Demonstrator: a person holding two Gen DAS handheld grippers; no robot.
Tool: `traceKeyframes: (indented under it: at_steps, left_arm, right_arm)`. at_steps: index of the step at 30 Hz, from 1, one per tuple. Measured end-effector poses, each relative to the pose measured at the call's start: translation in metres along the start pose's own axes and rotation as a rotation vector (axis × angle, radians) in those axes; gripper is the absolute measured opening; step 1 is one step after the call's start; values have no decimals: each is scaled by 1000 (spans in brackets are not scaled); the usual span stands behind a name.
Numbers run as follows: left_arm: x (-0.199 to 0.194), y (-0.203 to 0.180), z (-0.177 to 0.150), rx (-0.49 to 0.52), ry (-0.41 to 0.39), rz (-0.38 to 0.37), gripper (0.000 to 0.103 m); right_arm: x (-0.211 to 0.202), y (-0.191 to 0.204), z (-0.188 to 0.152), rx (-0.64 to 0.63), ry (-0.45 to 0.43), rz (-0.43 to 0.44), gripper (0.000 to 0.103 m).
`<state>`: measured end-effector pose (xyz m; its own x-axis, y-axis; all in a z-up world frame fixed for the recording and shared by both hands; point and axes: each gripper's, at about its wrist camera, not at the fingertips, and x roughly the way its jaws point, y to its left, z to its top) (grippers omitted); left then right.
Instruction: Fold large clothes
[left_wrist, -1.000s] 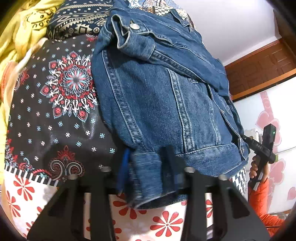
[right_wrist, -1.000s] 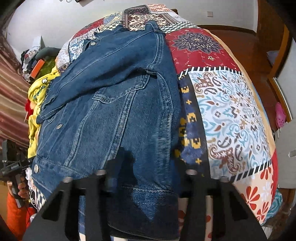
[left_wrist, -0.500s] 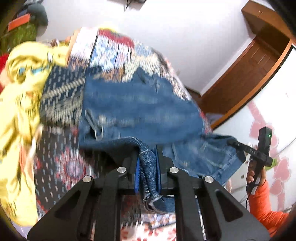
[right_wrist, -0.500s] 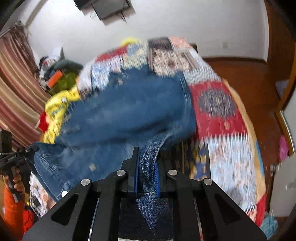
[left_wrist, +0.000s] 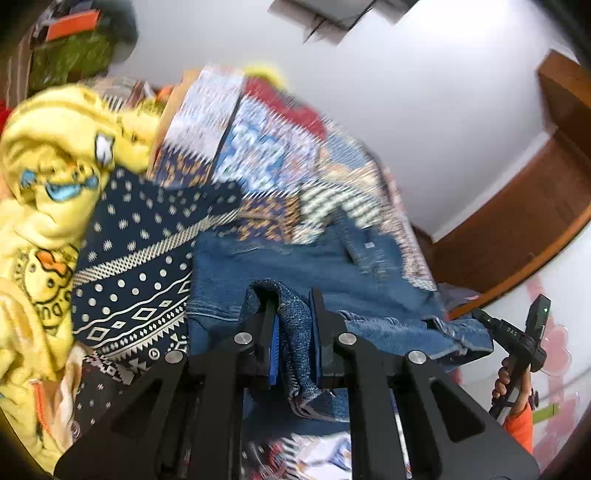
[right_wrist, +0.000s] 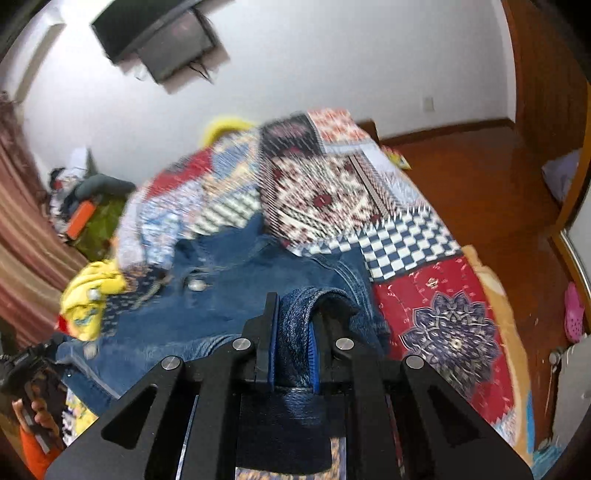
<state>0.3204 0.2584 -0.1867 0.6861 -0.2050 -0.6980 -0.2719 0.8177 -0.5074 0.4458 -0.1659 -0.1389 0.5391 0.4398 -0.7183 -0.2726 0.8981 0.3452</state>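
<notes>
A blue denim jacket (left_wrist: 303, 266) lies on a patchwork bedspread (left_wrist: 258, 147). My left gripper (left_wrist: 293, 314) is shut on a fold of the jacket's hem, lifted above the rest of the jacket. My right gripper (right_wrist: 291, 314) is shut on the other hem corner of the denim jacket (right_wrist: 229, 295) and holds it raised over the body of the jacket. The hem between the two grippers hangs over the jacket's upper part. The right gripper also shows in the left wrist view (left_wrist: 487, 321), at the right edge.
A heap of yellow clothes (left_wrist: 44, 177) lies left of the jacket, also in the right wrist view (right_wrist: 92, 295). A wall-mounted TV (right_wrist: 159, 40) hangs behind the bed. Wooden floor (right_wrist: 480, 184) runs along the bed's right side. A pink shoe (right_wrist: 574, 310) lies there.
Both grippers closed on the jacket's bottom hem, lifted it and carried it away from me toward the collar end. The views have tilted up toward the far wall.
</notes>
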Motion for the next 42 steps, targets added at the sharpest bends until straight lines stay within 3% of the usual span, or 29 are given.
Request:
traceKeyframes:
  at_steps: [5, 9, 12, 16, 18, 19, 20, 21, 28, 35, 42]
  left_arm:
    - [59, 24, -5, 19, 98, 81, 14]
    - [80, 26, -17, 85, 141, 138, 18]
    - [76, 18, -23, 150, 140, 176, 18]
    - [62, -1, -26, 241, 161, 247, 21]
    - [47, -14, -27, 293, 143, 294, 37]
    - [38, -20, -28, 317, 118, 320, 57]
    - [28, -27, -29, 338, 82, 336, 65]
    - [19, -33, -31, 358, 48, 341, 67]
    - [-20, -73, -59, 422, 12, 253, 88]
    - [-3, -108, -111, 504, 89, 202, 88]
    - [42, -109, -130, 452, 162, 186, 88]
  right_arm:
    - [59, -13, -10, -5, 96, -65, 13]
    - [69, -15, -12, -57, 97, -89, 13]
    - [62, -9, -14, -102, 102, -113, 23]
    - [45, -6, -12, -138, 110, -156, 48]
    - [28, -4, -14, -166, 87, -190, 51]
    - [24, -4, -14, -175, 78, -193, 52]
    - [14, -2, -16, -182, 69, -195, 55]
    - [6, -2, -17, -184, 61, -193, 57]
    - [-44, 11, -42, -240, 22, -115, 73]
    - [-39, 32, -83, -281, 103, -42, 75]
    - [-5, 52, -116, -319, 222, -4, 75]
